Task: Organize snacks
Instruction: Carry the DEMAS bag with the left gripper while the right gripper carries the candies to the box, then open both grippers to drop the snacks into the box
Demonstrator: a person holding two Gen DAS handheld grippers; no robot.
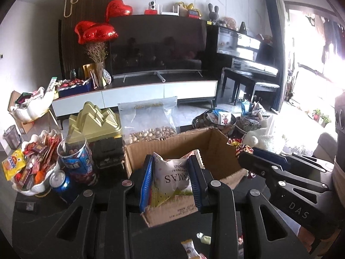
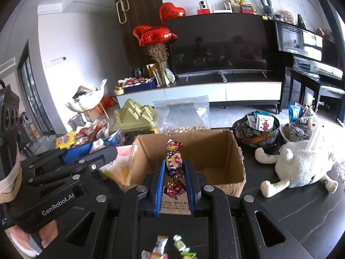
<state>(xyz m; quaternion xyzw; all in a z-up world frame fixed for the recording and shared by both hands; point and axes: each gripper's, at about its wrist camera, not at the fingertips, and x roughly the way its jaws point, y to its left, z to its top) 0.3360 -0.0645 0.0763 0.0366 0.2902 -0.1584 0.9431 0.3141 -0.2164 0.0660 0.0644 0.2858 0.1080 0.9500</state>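
Television (image 2: pixel 220 45), piano (image 1: pixel 248 49), heart balloons (image 2: pixel 155 34).

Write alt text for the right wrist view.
The right tool is shut on a red and gold wrapped candy above an open cardboard box on a dark table. The left tool enters from the left; a white plush toy sits right.

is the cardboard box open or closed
Open: the cardboard box has no top covering it, and its bare brown inner walls and floor show.
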